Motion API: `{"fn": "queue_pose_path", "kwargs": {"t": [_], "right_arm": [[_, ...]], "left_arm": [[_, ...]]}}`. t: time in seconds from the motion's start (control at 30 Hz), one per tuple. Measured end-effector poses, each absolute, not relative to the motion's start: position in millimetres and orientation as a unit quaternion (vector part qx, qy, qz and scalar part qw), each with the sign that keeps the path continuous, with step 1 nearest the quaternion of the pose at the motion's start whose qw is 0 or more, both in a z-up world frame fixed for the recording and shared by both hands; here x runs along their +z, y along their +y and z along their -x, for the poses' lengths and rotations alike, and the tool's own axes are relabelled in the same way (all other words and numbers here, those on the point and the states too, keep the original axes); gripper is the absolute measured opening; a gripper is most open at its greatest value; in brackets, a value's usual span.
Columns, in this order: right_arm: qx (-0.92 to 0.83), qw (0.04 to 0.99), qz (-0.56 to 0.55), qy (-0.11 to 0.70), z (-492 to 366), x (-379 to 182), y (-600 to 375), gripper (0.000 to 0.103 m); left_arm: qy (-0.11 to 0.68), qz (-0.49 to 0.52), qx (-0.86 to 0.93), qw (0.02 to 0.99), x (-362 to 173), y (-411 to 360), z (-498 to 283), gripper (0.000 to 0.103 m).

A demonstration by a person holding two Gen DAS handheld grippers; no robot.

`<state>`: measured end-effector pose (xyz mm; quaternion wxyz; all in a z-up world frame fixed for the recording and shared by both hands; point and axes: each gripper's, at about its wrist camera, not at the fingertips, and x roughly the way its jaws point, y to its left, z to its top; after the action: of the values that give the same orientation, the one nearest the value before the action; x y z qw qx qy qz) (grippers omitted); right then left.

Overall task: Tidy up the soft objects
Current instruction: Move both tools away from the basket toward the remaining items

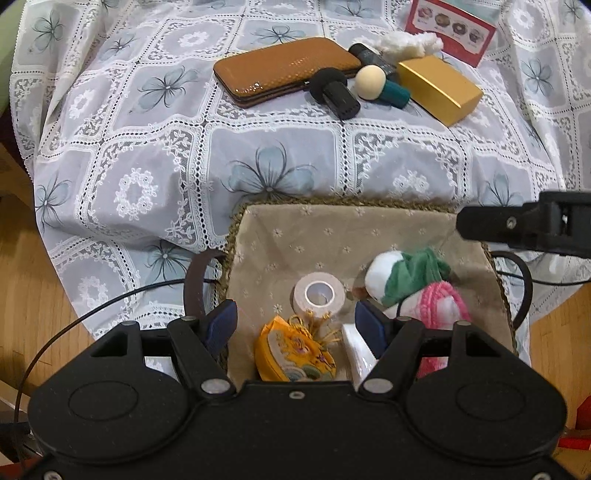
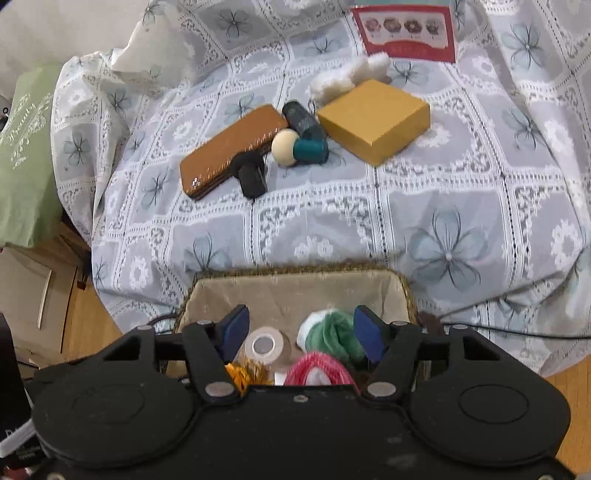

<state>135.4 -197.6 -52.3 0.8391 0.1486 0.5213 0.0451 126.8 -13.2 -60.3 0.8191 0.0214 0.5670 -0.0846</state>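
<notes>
A: Well, where are the soft things now?

B: Mostly in the lined basket (image 1: 369,229) at the near edge of the table. A white plush with a green cloth (image 1: 402,273) lies against a pink knitted piece (image 1: 443,302) on the basket's right side, with a roll of tape (image 1: 319,295) and a yellow embroidered pouch (image 1: 295,358) beside them.

A: And the grippers?

B: The left gripper (image 1: 295,328) hangs over the basket, jaws spread, nothing between them. The right gripper (image 2: 301,332) is also above the basket, jaws apart and gripping nothing, though the plush sits just below them.

A: Anything left out?

B: A fluffy white piece (image 2: 351,75) lies toward the far edge of the lace tablecloth (image 2: 461,206), touching a gold box (image 2: 373,118). Near it are a brown wallet (image 2: 229,147), a dark bottle (image 2: 301,116), a black sponge applicator (image 2: 251,173) and a teal one with a cream head (image 2: 295,147). A red card (image 2: 406,33) stands behind; its print is probably doughnuts, too blurred to say.
</notes>
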Motion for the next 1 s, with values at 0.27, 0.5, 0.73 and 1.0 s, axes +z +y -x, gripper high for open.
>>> {"fn": "queue_pose_path", "kwargs": {"t": [0.27, 0.5, 0.73, 1.0], "right_arm": [[0.036, 0.855, -0.155, 0.493, -157.4, -46.8, -203.9, 0.055], [0.02, 0.877, -0.135, 0.461, -183.2, -43.3, -202.4, 0.055], [0.024, 0.88, -0.118, 0.459, -216.2, -56.5, -189.1, 0.055], [0.005, 0.884, -0.115, 0.453, -251.3, -77.2, -172.6, 0.055]], "left_arm": [[0.568, -0.014, -0.079, 0.819, -64.8, -10.1, -140.7, 0.066], [0.57, -0.013, -0.08, 0.818, -69.7, -11.4, -155.7, 0.066], [0.567, -0.007, -0.081, 0.82, -71.4, -11.1, -176.0, 0.066], [0.572, -0.001, -0.076, 0.817, -76.3, -5.3, -187.9, 0.066]]}}
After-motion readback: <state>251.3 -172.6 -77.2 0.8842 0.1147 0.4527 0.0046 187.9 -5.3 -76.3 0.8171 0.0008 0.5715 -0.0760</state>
